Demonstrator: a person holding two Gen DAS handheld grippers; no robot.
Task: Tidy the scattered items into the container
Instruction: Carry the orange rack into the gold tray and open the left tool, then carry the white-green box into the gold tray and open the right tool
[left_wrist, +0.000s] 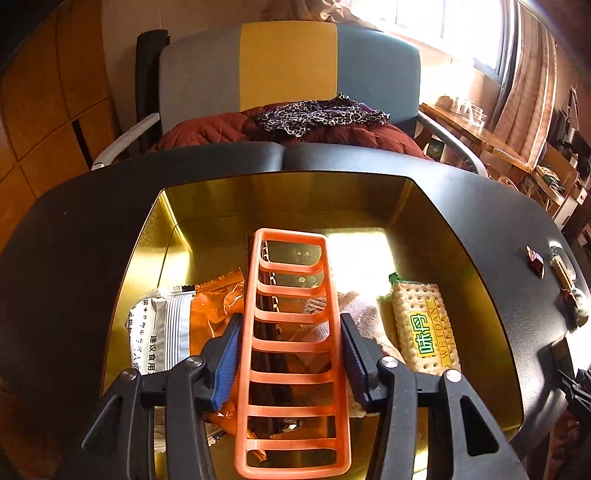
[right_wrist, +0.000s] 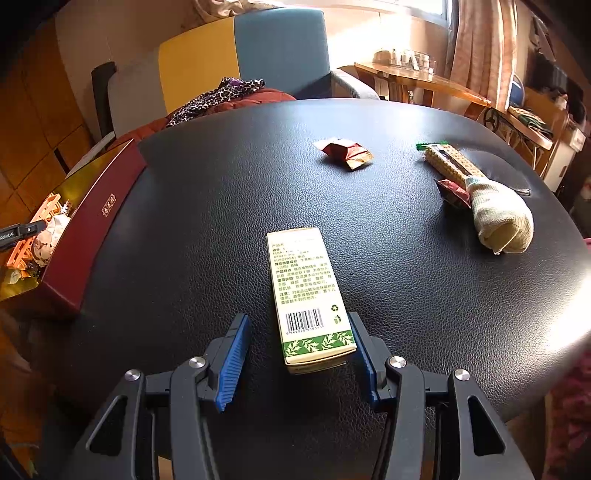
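Observation:
My left gripper (left_wrist: 291, 354) is shut on an orange plastic rack (left_wrist: 291, 354) and holds it over the gold-lined box (left_wrist: 207, 199). The box holds a white packet (left_wrist: 159, 328), an orange packet (left_wrist: 218, 302), a pink cloth (left_wrist: 354, 314) and a cracker pack (left_wrist: 424, 325). My right gripper (right_wrist: 295, 354) is open around the near end of a cream carton with a barcode (right_wrist: 306, 291), which lies flat on the black table (right_wrist: 207, 206). The right pad touches the carton; the left pad stands apart. The box's maroon side (right_wrist: 92, 229) shows at the left.
On the table lie a red-gold wrapper (right_wrist: 345, 151), a cracker pack (right_wrist: 445, 162), a small red packet (right_wrist: 454, 192) and a rolled beige sock (right_wrist: 498, 218). A chair with clothes (left_wrist: 295, 122) stands behind the table. Shelves and a desk (right_wrist: 424, 81) stand at the right.

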